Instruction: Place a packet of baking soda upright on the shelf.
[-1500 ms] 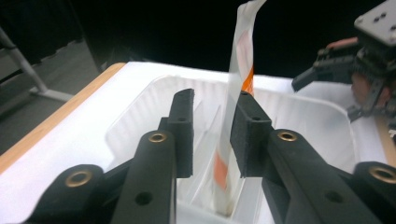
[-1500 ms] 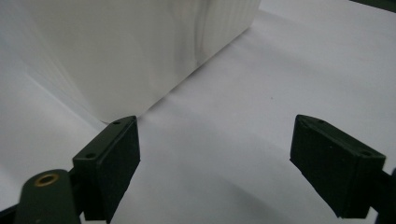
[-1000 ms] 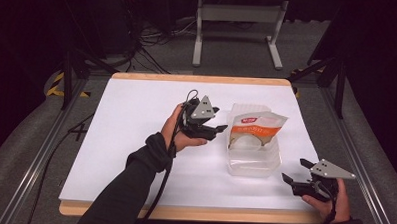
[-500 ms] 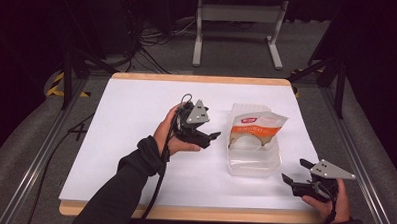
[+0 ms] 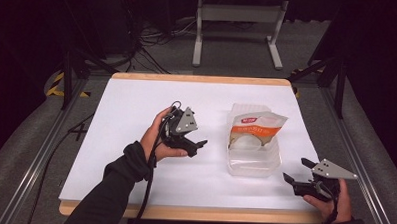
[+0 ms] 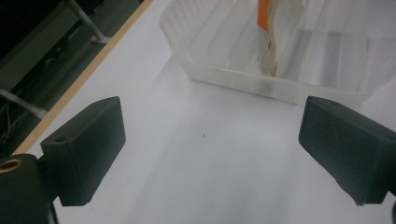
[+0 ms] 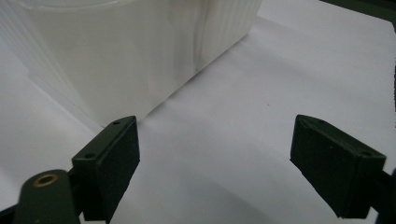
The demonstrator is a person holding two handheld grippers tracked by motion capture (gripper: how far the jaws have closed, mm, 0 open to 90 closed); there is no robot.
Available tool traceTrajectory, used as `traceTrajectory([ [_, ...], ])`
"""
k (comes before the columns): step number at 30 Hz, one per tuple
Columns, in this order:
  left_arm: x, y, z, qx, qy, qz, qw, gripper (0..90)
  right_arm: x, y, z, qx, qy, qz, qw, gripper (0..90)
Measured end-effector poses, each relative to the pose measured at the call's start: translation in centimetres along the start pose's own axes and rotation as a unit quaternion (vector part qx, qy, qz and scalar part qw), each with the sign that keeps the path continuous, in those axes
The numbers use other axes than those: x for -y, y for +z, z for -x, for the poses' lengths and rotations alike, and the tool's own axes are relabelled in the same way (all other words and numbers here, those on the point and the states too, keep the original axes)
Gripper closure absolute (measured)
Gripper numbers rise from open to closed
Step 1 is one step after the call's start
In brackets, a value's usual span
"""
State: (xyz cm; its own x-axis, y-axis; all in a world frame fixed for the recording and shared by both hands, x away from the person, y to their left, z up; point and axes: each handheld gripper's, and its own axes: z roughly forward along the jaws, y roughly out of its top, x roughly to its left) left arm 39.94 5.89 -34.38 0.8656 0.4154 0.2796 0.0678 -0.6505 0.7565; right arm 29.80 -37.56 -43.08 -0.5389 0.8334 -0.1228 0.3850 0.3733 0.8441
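Note:
A clear plastic container (image 5: 254,161) stands right of the table's middle, and an orange and white bag (image 5: 256,128) rests upright in it. My left gripper (image 5: 197,146) hovers a short way left of the container, open and pointing at it. In the left gripper view the left gripper (image 6: 210,149) has nothing between its jaws; the container (image 6: 233,77) and the bag (image 6: 267,42) lie ahead. My right gripper (image 5: 295,170) rests open near the front right corner, just off the container's near right corner. In the right gripper view the right gripper (image 7: 219,163) faces the container (image 7: 140,51) wall.
The table (image 5: 136,105) is covered by a white sheet with a wooden edge showing at front and back. Metal rails run along both sides. A grey stand (image 5: 237,23) and cables sit on the floor beyond the far edge.
My left gripper has drawn back from the container, moving left and toward the near edge. The right gripper has stayed where it was.

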Motion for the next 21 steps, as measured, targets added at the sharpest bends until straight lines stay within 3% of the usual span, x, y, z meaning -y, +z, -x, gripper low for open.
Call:
traceTrajectory([
  [21,7.5,-1.9,-0.5,-0.018,-0.017,-0.046,0.9986,8.0,-0.2,-0.1,-0.4,0.004,-0.016,-0.006,0.9999,16.2],
])
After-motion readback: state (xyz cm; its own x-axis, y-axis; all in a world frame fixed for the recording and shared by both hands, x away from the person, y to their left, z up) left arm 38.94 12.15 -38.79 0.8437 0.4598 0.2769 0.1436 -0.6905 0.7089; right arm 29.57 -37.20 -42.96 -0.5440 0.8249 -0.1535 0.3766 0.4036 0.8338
